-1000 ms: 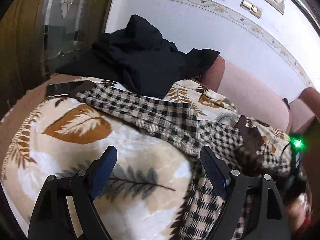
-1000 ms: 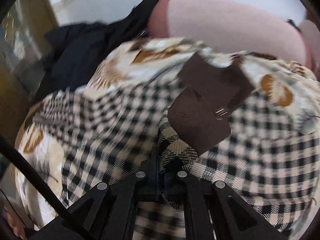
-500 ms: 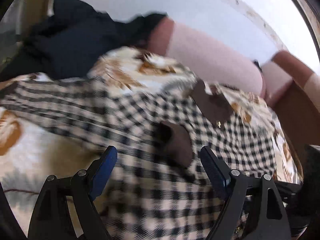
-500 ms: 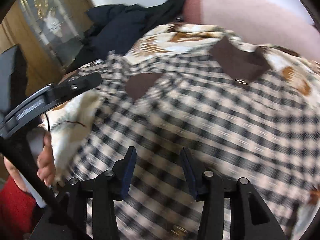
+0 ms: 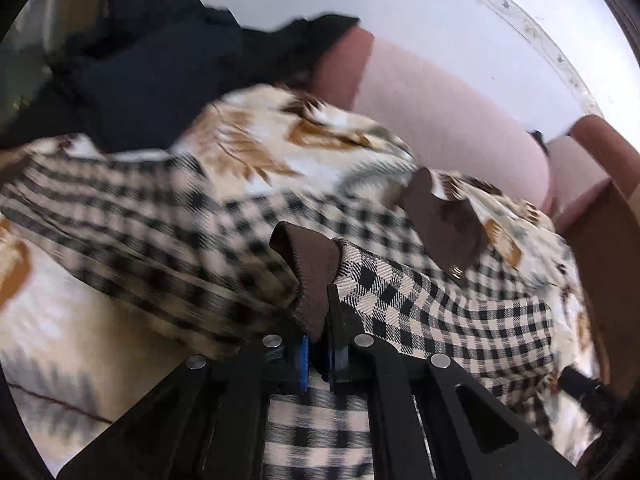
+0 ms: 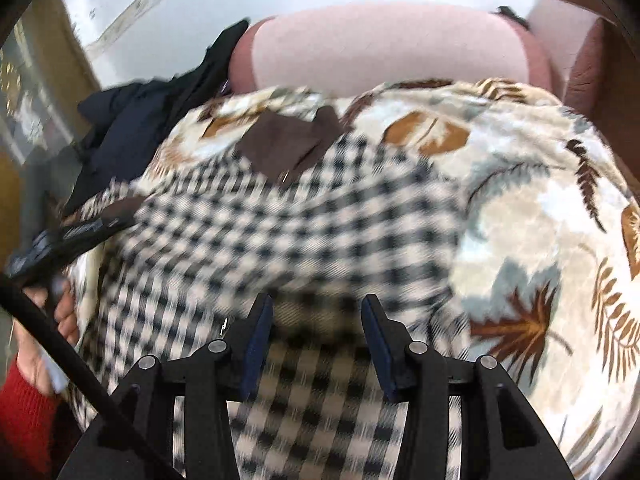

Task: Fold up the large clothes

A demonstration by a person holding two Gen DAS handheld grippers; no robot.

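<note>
Checked shirt (image 6: 312,224) spread across leaf-print blanket (image 6: 532,208) on pink sofa (image 6: 380,48), still mostly flat and rumpled; folding judged barely begun, body and both sides left to bring in. Dark garment (image 5: 152,72) heaped at far end, untouched. Left tool (image 5: 318,354) clenched on brown cuff (image 5: 312,276), sleeve lifted. Right tool (image 6: 316,344) released, jaws parted over hem, holding nothing.

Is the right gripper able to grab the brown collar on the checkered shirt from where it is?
Probably yes. The right gripper is open above the checkered shirt, and the brown collar lies uncovered straight ahead with nothing between them, though it would have to move forward first.
</note>
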